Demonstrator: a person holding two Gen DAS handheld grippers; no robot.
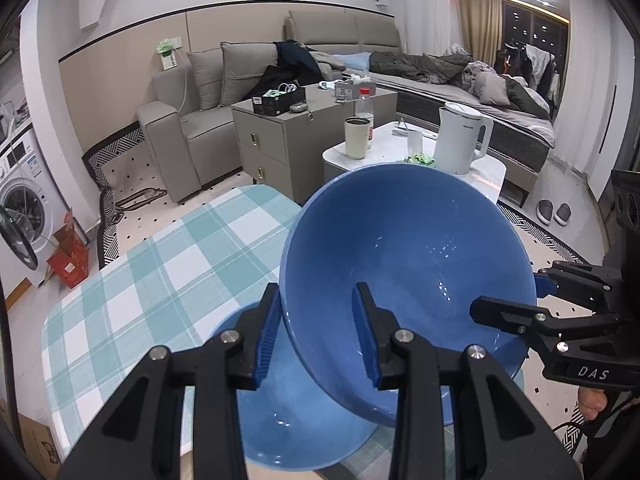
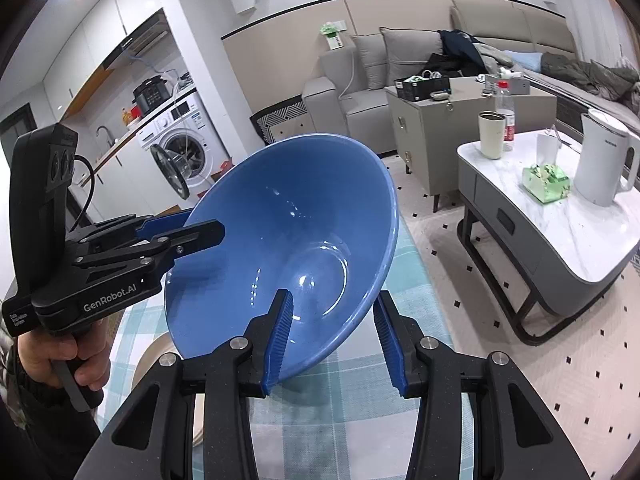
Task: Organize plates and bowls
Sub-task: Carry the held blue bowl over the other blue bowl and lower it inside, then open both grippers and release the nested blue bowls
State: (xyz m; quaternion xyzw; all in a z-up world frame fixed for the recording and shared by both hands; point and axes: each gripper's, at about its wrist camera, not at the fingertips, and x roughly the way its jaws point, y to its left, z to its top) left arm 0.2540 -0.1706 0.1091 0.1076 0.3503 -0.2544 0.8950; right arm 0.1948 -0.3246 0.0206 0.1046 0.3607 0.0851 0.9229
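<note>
A counter under a teal-and-white checked cloth [image 1: 160, 272] fills the lower left of the left wrist view. Raised above it at frame centre, tilted, is the large glossy blue ceramic bowl [image 1: 408, 264]. A second blue bowl [image 1: 280, 412] lies beneath, at lower centre. The left gripper [image 1: 320, 336] has its fingers clamped across the near rim; the right gripper [image 2: 332, 336] likewise straddles the opposite rim, fingers pressed on the wall.
</note>
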